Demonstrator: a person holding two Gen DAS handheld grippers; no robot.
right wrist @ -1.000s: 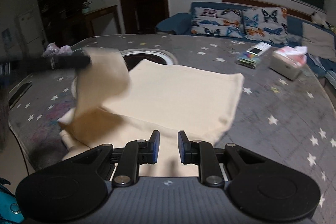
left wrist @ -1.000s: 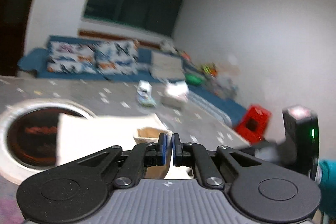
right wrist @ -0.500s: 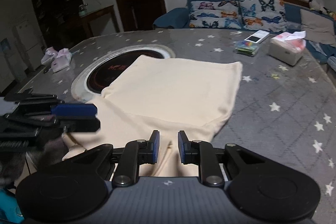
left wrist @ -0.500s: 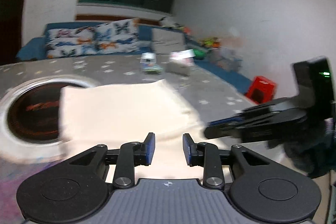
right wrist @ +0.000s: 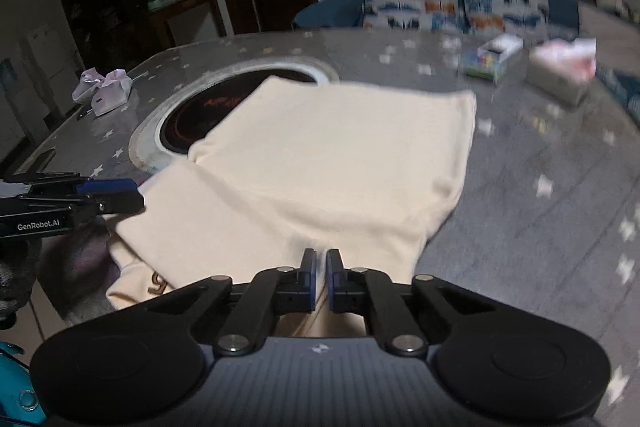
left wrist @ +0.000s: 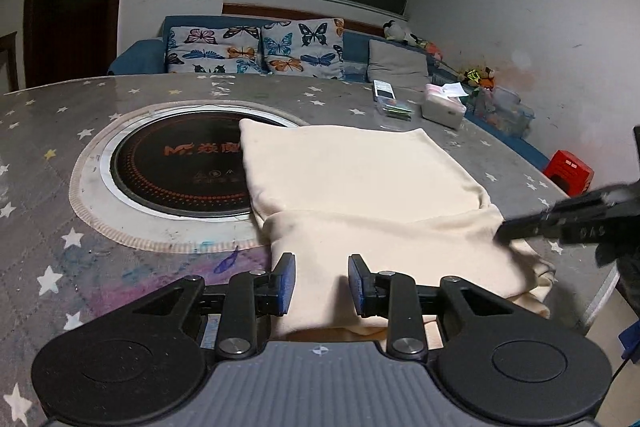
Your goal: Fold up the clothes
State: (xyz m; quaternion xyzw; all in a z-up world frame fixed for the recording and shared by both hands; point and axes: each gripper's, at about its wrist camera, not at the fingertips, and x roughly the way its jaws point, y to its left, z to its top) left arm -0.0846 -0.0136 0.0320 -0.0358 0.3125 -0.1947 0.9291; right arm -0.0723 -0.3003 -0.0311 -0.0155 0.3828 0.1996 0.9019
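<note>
Star-printed grey covers the round surface (left wrist: 360, 95), with a dark cooker ring (left wrist: 176, 167) sunk in its middle and a butterfly-cushioned sofa (left wrist: 256, 47) behind. On it lies the cream garment (left wrist: 360, 187), already doubled: a squarish layer on the far part, its far left corner overlapping the ring, and a second layer across the near part, with looser edges bunched at the near edge of the surface.

The left hand-held gripper (left wrist: 321, 283) hovers just over the near left of the cloth, fingers spread and empty. The right hand-held gripper (right wrist: 321, 279) sits low over the near edge, fingers nearly together with a thin gap; whether cloth is pinched there I cannot tell.

My worry is that bunched near hem: it could slide off the surface and drag the layers askew. A pinch that catches only the top layer would also pull the stack apart, and the slick cover lets the cloth skate.
</note>
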